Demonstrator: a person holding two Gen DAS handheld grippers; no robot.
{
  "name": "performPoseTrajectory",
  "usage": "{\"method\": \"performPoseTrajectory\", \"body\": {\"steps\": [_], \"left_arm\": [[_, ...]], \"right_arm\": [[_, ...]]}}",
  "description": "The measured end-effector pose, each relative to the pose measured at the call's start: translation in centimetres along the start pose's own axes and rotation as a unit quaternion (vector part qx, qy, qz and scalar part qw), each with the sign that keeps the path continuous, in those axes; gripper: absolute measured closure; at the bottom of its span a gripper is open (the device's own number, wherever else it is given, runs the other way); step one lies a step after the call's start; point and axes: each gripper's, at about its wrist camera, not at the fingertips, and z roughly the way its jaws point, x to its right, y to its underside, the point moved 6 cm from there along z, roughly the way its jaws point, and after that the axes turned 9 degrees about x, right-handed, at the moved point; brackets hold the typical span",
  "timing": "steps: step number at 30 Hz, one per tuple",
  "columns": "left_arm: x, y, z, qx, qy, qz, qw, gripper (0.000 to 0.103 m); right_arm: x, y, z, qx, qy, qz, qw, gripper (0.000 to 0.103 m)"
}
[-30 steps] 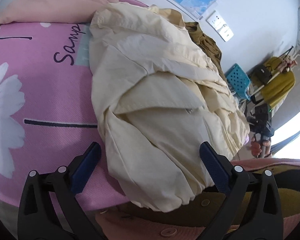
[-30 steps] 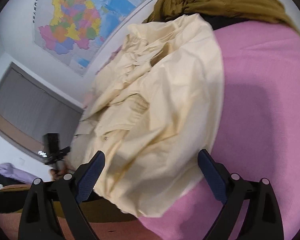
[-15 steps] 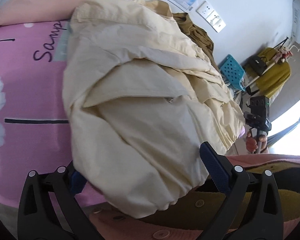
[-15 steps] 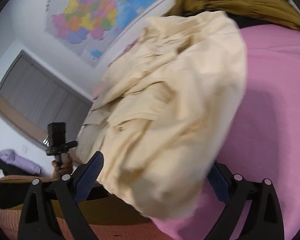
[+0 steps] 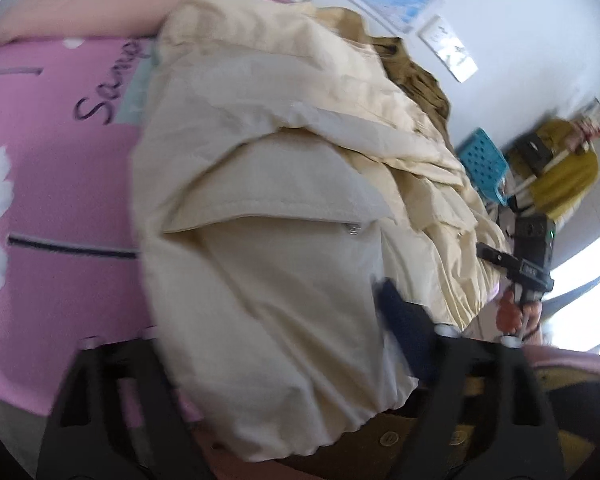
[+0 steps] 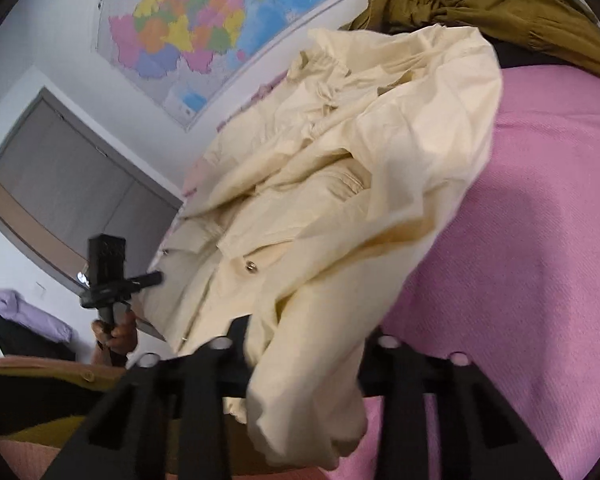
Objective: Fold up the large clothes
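The cream jacket (image 5: pixel 260 208) lies in a rumpled heap on the pink bedspread (image 5: pixel 60 184), its near hem bunched at the bed's edge. It looks light, soft and floppy, likely to sag and slide, so the hem corners seem the places to hold. The left gripper (image 5: pixel 268 364) and right gripper (image 6: pixel 304 356) each have cloth between their jaws; whether they pinch it I cannot tell.

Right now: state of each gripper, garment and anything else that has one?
left gripper: closing on the jacket hem, left finger hidden by cloth
right gripper: shut on the jacket's edge
cream jacket: crumpled, unfolded, snap undone
olive garment: bunched in a heap behind the jacket
pink garment: lying loose at the far edge
pink bedsheet: spread flat
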Motion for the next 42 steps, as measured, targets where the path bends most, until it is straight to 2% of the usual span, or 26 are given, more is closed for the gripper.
{"method": "performPoseTrajectory", "body": {"steps": [1,2,4,5,6,7,9,10,11,12,13,14,16,19,27,33,42], "left_arm": [[-0.4,0.0,-0.4,0.004,0.001,-0.007,1.0,0.049],[-0.4,-0.1,-0.7,0.008,0.003,-0.006,0.9999,0.052],[-0.2,0.0,-1.2,0.016,0.002,0.006,0.9998,0.053],[-0.3,0.0,-1.2,0.013,0.006,0.005,0.9999,0.051],[-0.5,0.2,-0.9,0.002,0.014,0.0,0.9999,0.042],[-0.7,0.5,-0.4,-0.011,0.017,-0.008,0.9998,0.03],[-0.3,0.4,-0.1,-0.005,0.037,-0.004,0.9993,0.02],[-0.2,0.5,0.0,-0.005,0.033,0.0,0.9995,0.02],[0.0,0.5,0.1,-0.002,0.027,0.005,0.9996,0.021],[0.1,0.4,0.1,0.002,0.018,0.005,0.9998,0.034],[0.1,0.5,0.1,0.0,0.019,0.002,0.9998,0.046],[0.0,0.4,-0.3,0.004,0.029,-0.009,0.9995,0.051],[0.4,0.1,-1.2,0.02,0.031,-0.01,0.9993,0.067],[1.1,-0.4,-3.0,0.039,0.032,0.002,0.9988,0.075],[2.4,-2.3,-6.8,0.062,0.056,-0.001,0.9965,0.077],[2.9,-3.7,-7.4,0.05,0.044,0.011,0.9977,0.077],[4.7,-6.4,-7.6,0.051,0.022,0.035,0.9978,0.076]], "right_arm": [[-0.1,0.0,-0.4,0.006,-0.009,-0.001,1.0,0.076],[-0.5,-0.3,-0.9,0.017,-0.024,0.0,1.0,0.075],[-0.5,-0.4,-1.0,0.016,-0.031,0.004,0.999,0.056],[-0.4,-0.1,-0.7,0.006,-0.032,0.005,0.999,0.042],[-0.3,0.3,-0.3,-0.003,-0.03,0.007,1.0,0.036],[-0.1,0.6,0.2,-0.012,-0.021,0.005,1.0,0.036],[0.1,0.7,0.7,-0.018,-0.014,0.002,1.0,0.036],[0.3,0.7,0.9,-0.017,-0.014,0.004,1.0,0.039],[0.3,0.7,1.1,-0.016,-0.011,0.004,1.0,0.055],[0.2,0.7,1.2,-0.014,-0.009,0.004,1.0,0.065],[0.1,0.7,1.2,-0.011,-0.01,0.004,1.0,0.069],[0.0,0.5,0.9,-0.003,-0.011,0.005,1.0,0.075],[-0.5,0.1,-0.1,0.016,-0.02,0.01,1.0,0.082],[-1.7,-0.9,-1.6,0.043,-0.036,0.016,0.998,0.087],[-5.3,-2.6,-4.3,0.075,-0.067,0.007,0.995,0.089],[-5.5,-4.7,-4.9,0.082,-0.072,0.02,0.994,0.089],[-6.3,-7.8,-5.0,0.099,-0.072,0.011,0.992,0.089]]}}
